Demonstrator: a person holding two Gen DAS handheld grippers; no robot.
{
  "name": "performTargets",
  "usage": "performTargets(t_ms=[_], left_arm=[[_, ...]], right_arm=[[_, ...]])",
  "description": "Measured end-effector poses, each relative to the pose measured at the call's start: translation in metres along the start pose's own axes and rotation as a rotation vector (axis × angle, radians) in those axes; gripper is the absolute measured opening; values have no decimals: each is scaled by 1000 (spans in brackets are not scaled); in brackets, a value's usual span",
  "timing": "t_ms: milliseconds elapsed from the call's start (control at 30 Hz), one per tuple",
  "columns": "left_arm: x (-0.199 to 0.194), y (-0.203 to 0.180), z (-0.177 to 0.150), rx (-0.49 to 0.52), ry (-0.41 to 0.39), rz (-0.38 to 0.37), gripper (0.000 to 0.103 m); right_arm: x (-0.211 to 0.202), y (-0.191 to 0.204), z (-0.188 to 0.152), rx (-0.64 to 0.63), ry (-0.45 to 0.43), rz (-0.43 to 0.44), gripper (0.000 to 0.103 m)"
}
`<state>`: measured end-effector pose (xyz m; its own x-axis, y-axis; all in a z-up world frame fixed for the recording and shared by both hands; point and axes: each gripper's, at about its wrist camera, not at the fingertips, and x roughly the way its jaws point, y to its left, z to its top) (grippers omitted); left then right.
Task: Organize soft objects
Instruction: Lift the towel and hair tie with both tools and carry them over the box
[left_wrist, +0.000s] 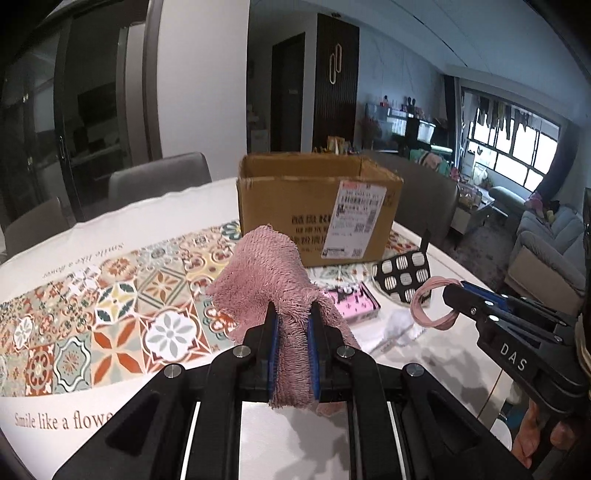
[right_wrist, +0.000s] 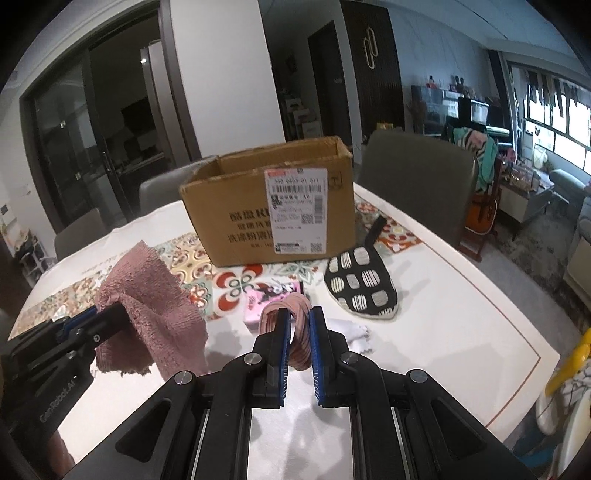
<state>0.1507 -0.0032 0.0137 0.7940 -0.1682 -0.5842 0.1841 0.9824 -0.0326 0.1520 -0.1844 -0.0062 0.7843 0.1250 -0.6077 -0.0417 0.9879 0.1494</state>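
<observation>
**Two soft items held aloft before an open carton**

Left wrist view: a dusty-pink terry cloth (left_wrist: 275, 291) is seen pinched between the blue-padded fingers of the left gripper (left_wrist: 292, 314), its jaws closed down to the thickness of the bunched fabric, the loose ends drooping on either side. It is held above the white table (left_wrist: 155, 218) with its patterned tile runner (left_wrist: 122, 295), short of the open brown cardboard box (left_wrist: 314, 206). To the right, a loop of pink elastic band (left_wrist: 434, 304) is carried by the right gripper (left_wrist: 456, 297).

Right wrist view: the elastic band (right_wrist: 291, 317) is shown clamped between nearly closed jaws of the right gripper (right_wrist: 297, 319), the coil standing up past the pads. The cloth (right_wrist: 147, 306) hangs limp from the left gripper (right_wrist: 110, 314). A black-and-white checked oven mitt (right_wrist: 360, 286), a pink packet (right_wrist: 271, 299) and a white scrap (right_wrist: 351, 332) lie on the table near the box (right_wrist: 273, 206).

Both items are judged light and floppy; a mid-fold pinch suits the cloth, while the thin band could slip.
</observation>
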Motion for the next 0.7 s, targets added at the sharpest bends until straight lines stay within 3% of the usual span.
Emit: performTargets(t_ms=[700], left_arm=[[-5,8,57,-12,-106,-16,15]], right_arm=[[-16,17,57,-31,-148,47,12]])
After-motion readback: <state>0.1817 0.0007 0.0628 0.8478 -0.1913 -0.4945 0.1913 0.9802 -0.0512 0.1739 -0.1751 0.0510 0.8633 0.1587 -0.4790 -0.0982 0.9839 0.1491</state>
